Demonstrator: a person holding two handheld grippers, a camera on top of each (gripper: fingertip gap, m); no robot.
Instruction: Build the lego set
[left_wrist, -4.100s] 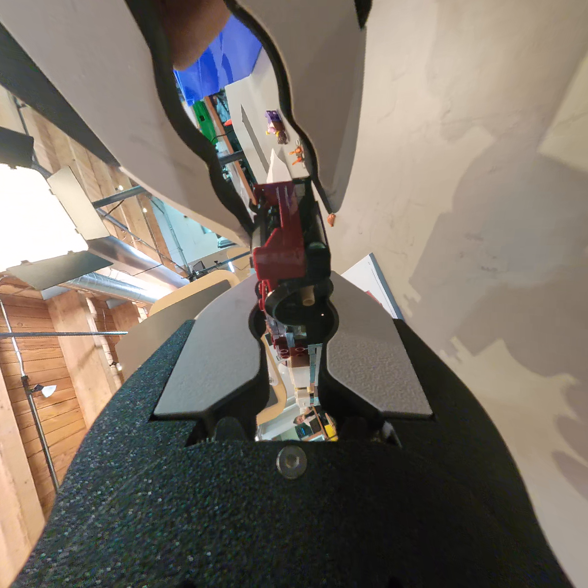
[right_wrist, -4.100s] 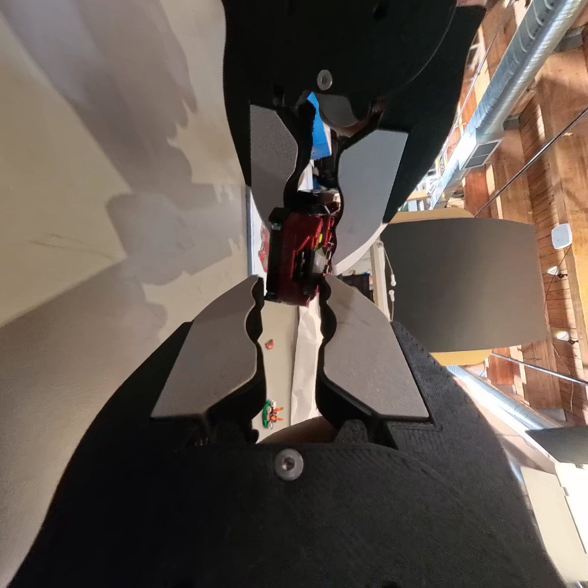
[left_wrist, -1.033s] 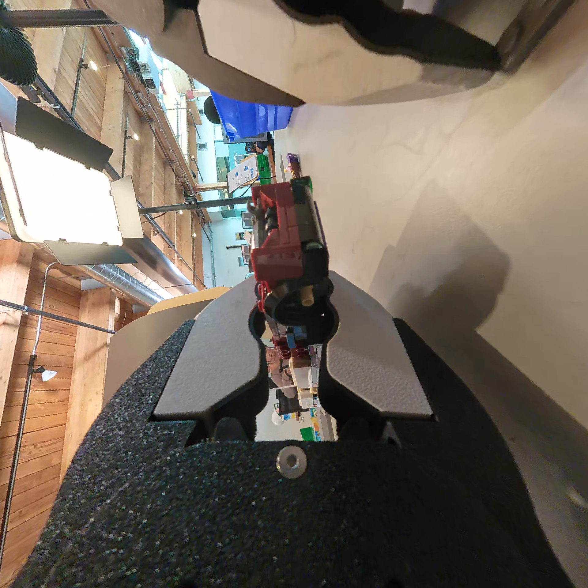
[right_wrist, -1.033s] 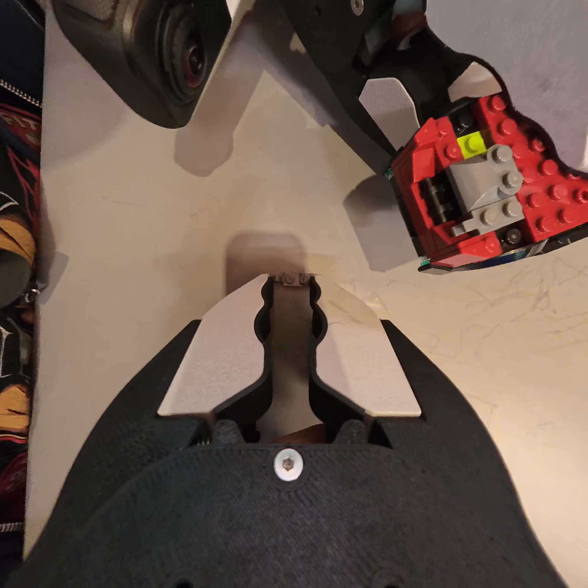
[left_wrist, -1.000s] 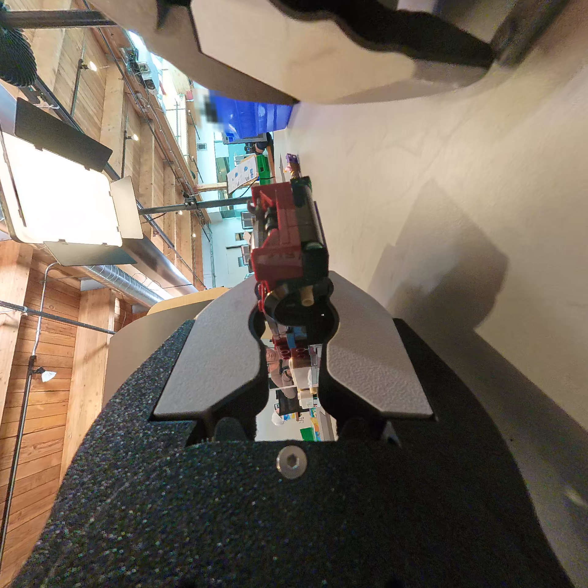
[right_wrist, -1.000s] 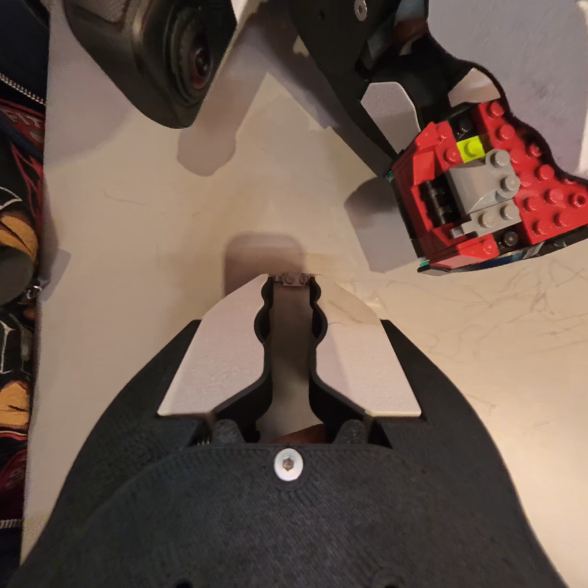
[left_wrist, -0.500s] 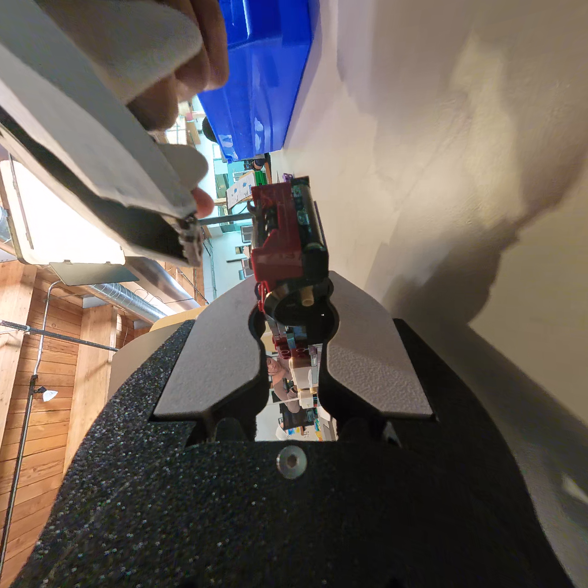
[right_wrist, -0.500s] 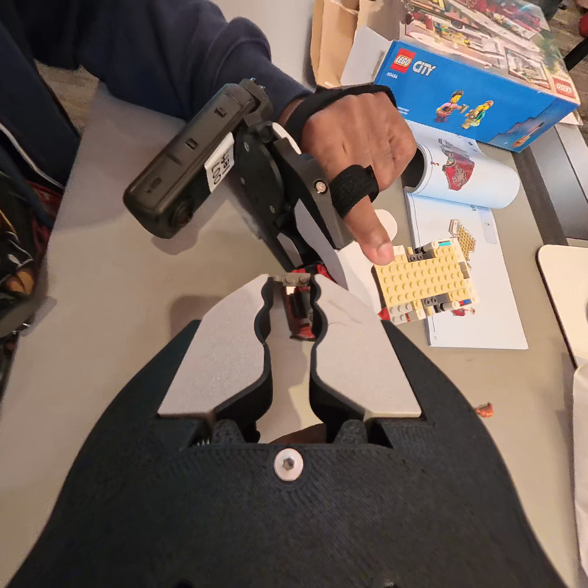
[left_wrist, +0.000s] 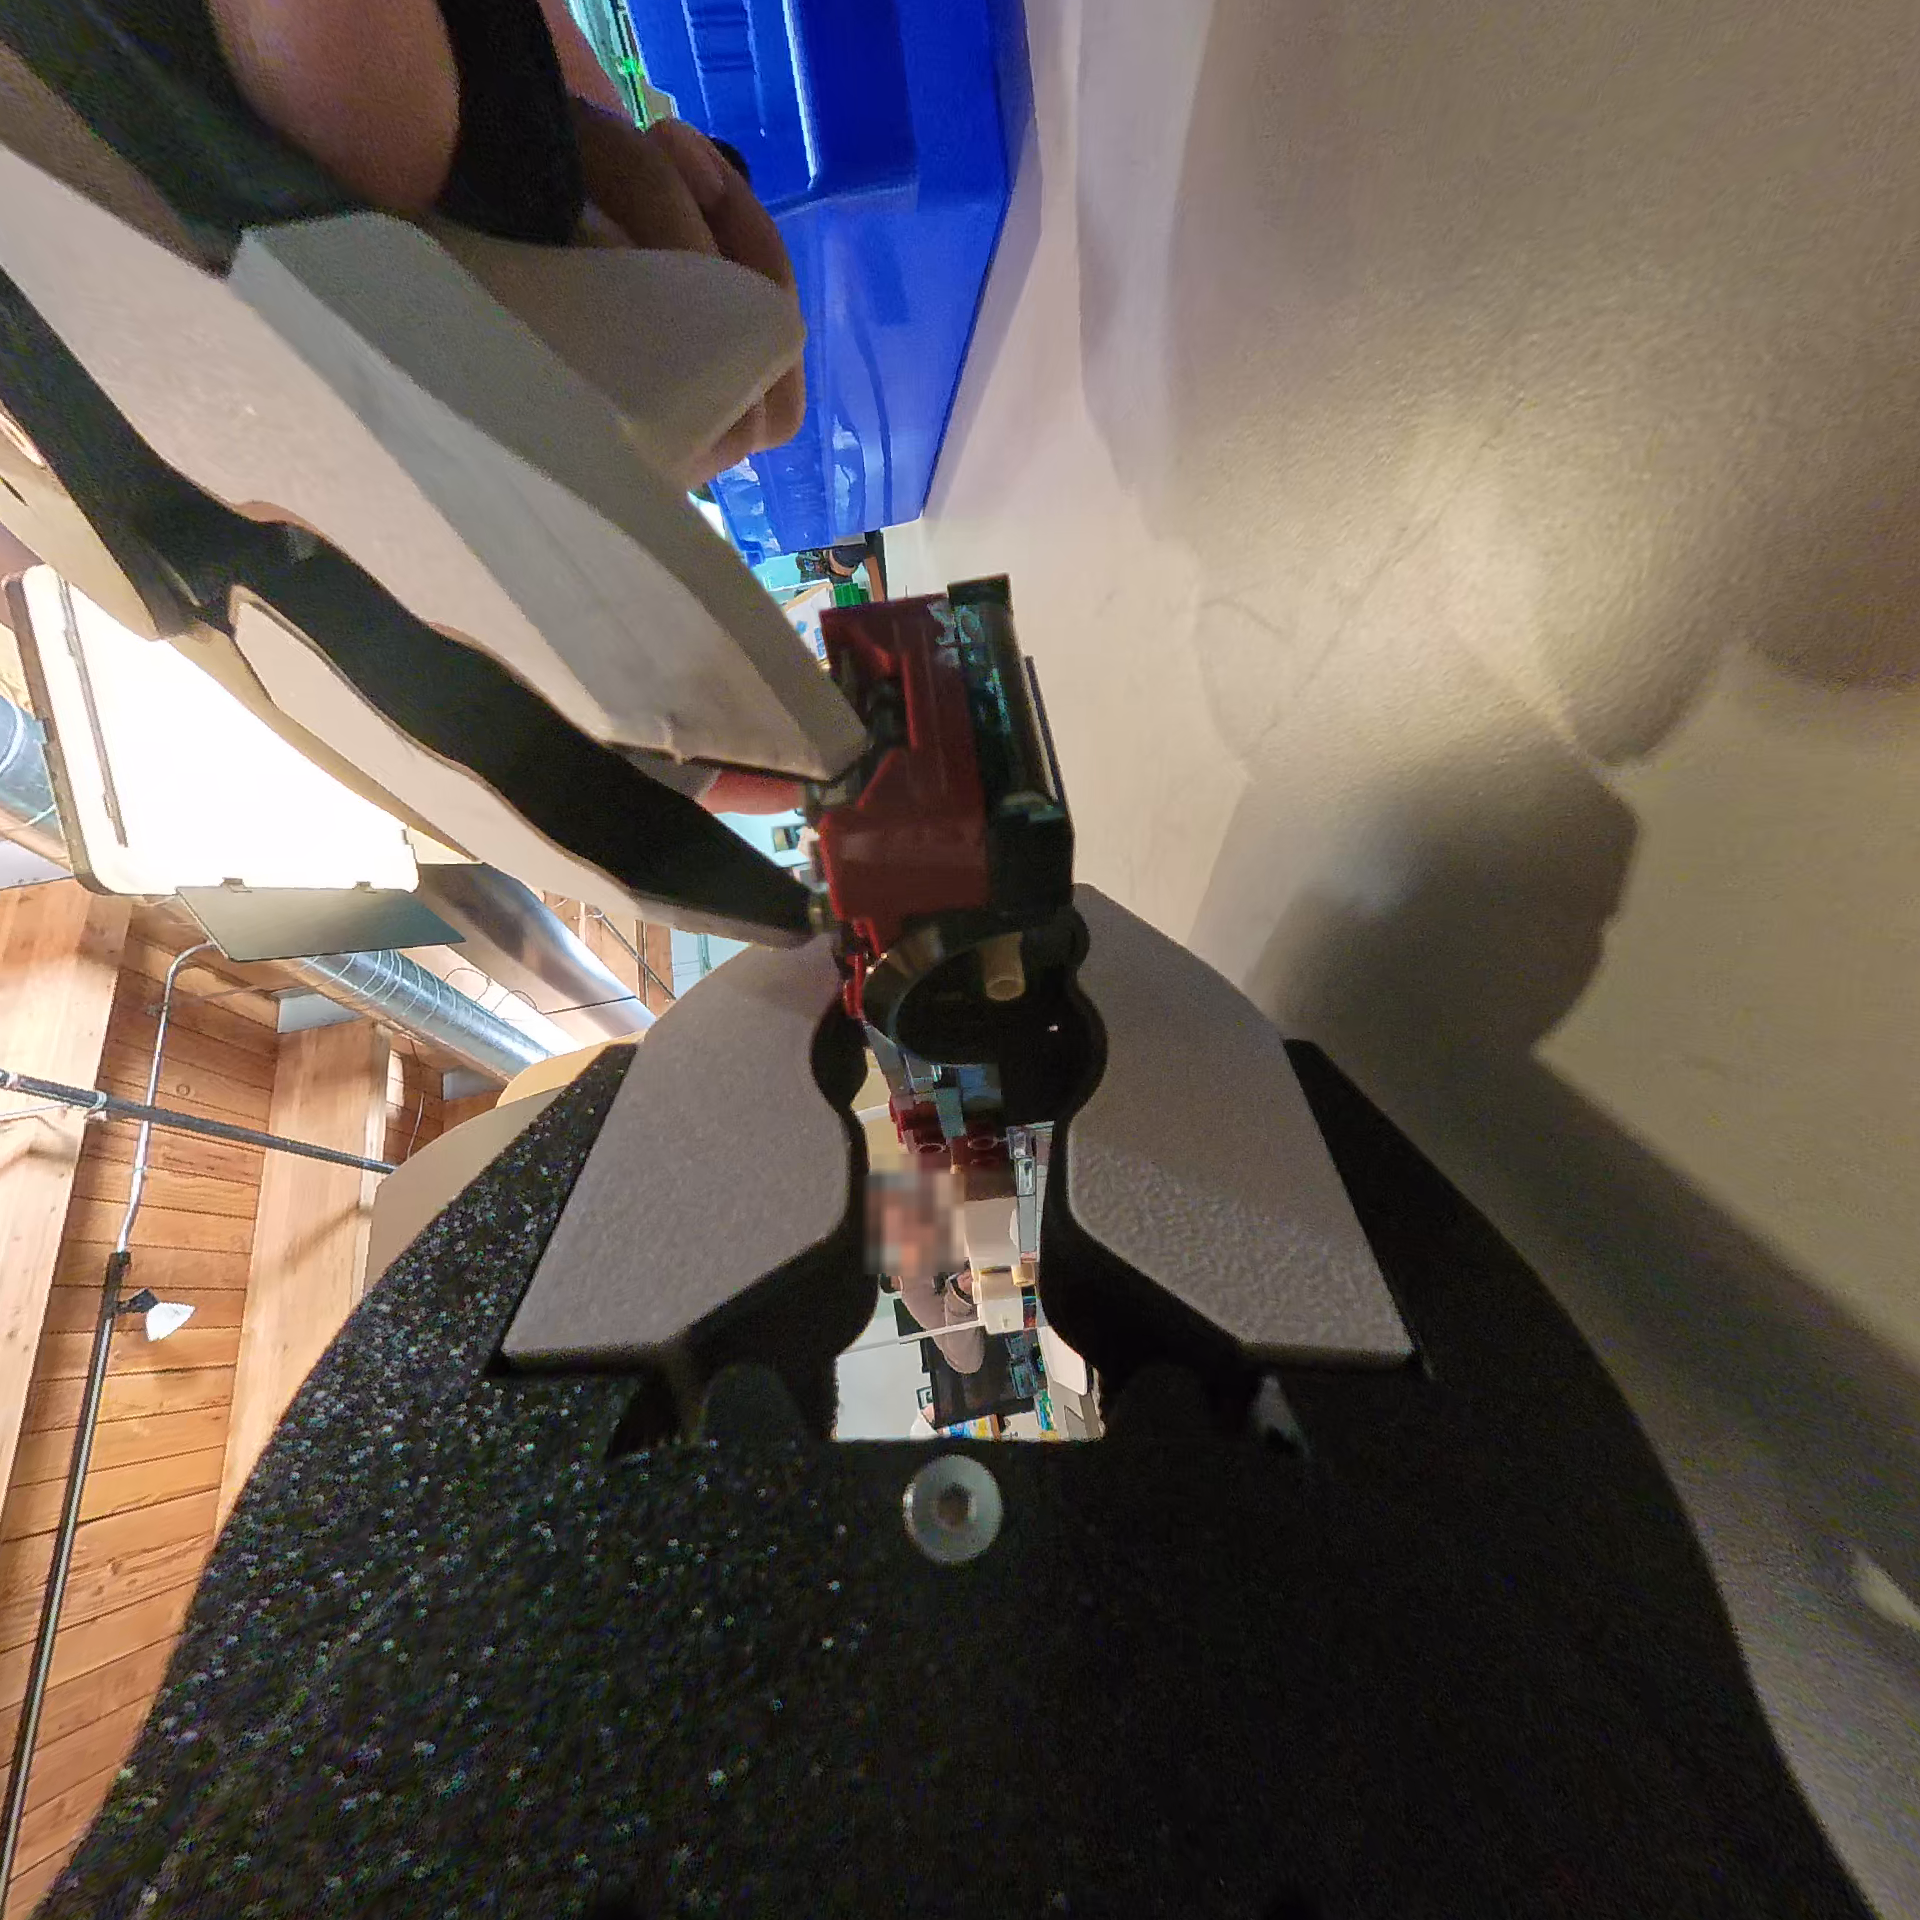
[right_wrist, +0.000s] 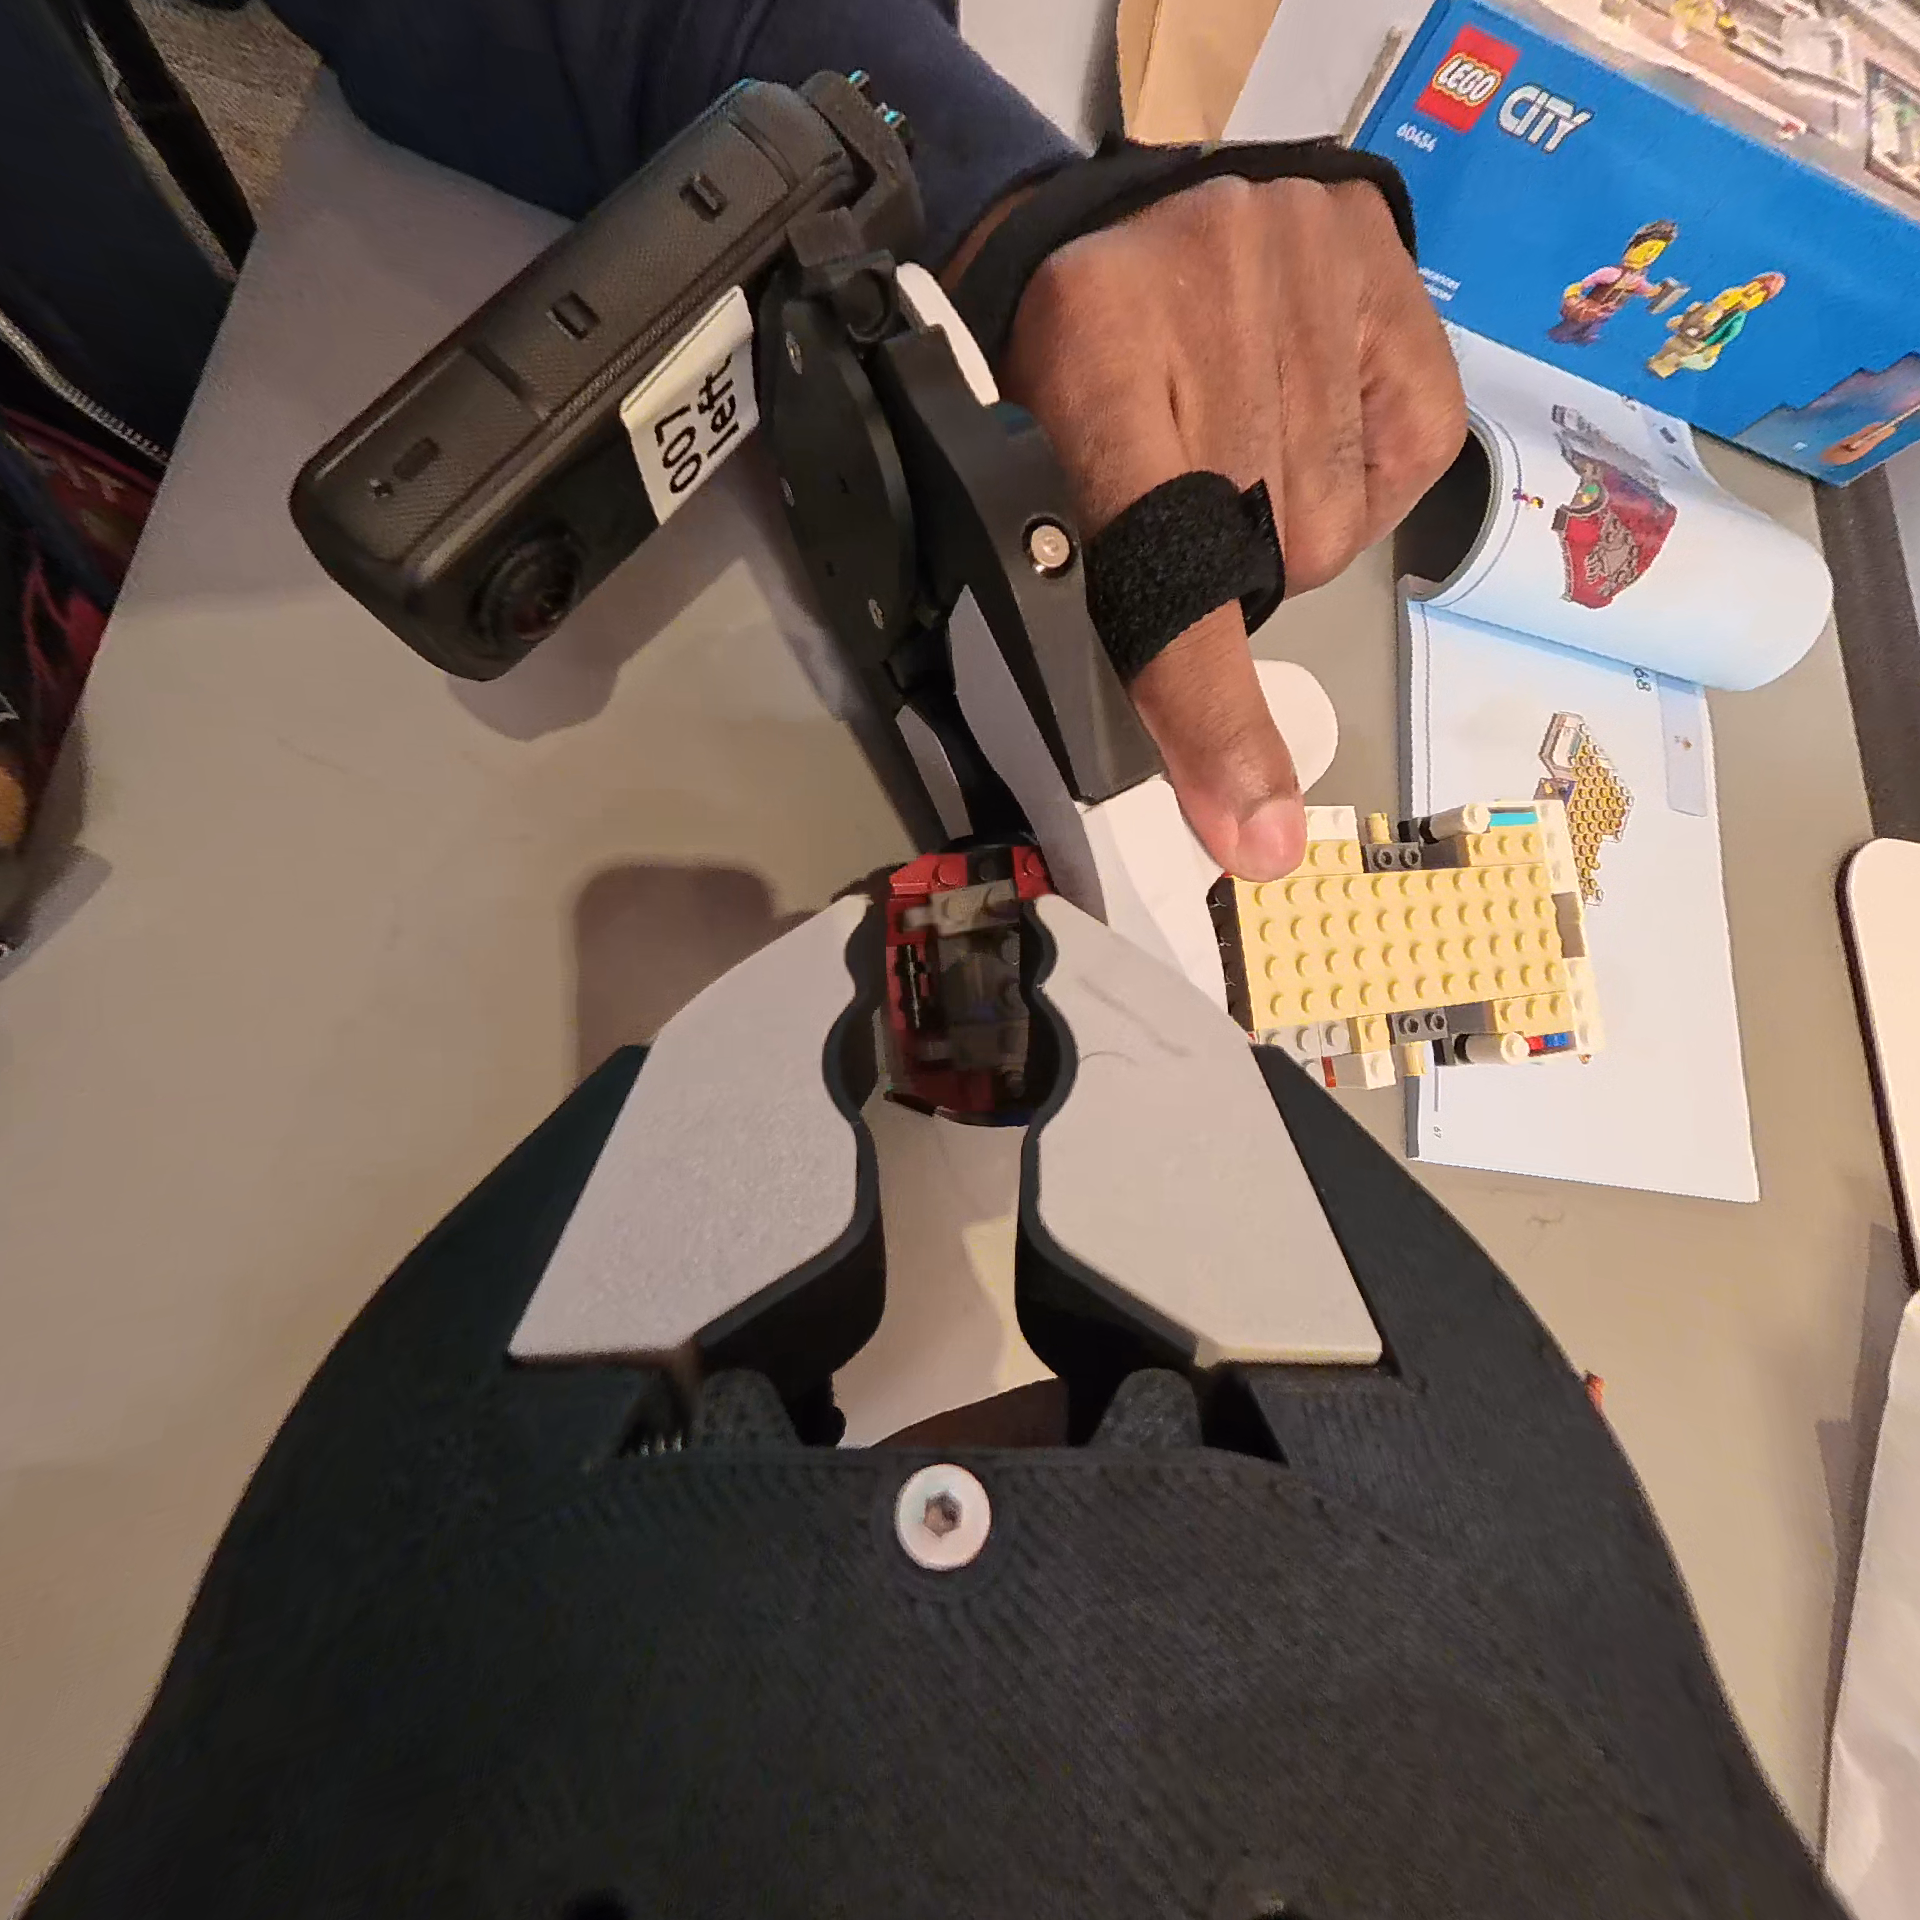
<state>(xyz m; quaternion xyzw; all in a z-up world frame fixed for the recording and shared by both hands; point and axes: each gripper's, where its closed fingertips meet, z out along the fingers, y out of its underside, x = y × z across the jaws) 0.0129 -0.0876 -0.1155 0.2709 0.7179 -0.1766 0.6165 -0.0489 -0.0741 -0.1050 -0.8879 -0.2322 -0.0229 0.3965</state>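
Observation:
My left gripper (left_wrist: 958, 971) is shut on a red and black brick vehicle (left_wrist: 935, 800), gripping its black round end and holding it above the table. In the right wrist view the vehicle (right_wrist: 951, 1003) lies under my right gripper (right_wrist: 951, 914). A small grey plate (right_wrist: 971, 906) sits on the vehicle's top between the right fingertips. The right pad is at the plate and the left pad stands a little off it, so the right gripper is open. In the left wrist view the right gripper's fingers (left_wrist: 644, 665) reach in from the upper left and touch the vehicle's red top.
A tan brick build (right_wrist: 1403, 956) lies on an open instruction booklet (right_wrist: 1621, 1091) to the right, with a blue box (right_wrist: 1662, 208) behind. A hand (right_wrist: 1247, 364) holds the left gripper. A blue bin (left_wrist: 894, 260) stands on the beige table (right_wrist: 312, 935).
My right gripper lifted the small grey plate off the table and brought it onto the vehicle's top. Its jaws have now widened slightly around the plate. The left gripper's grasp on the vehicle is unchanged.

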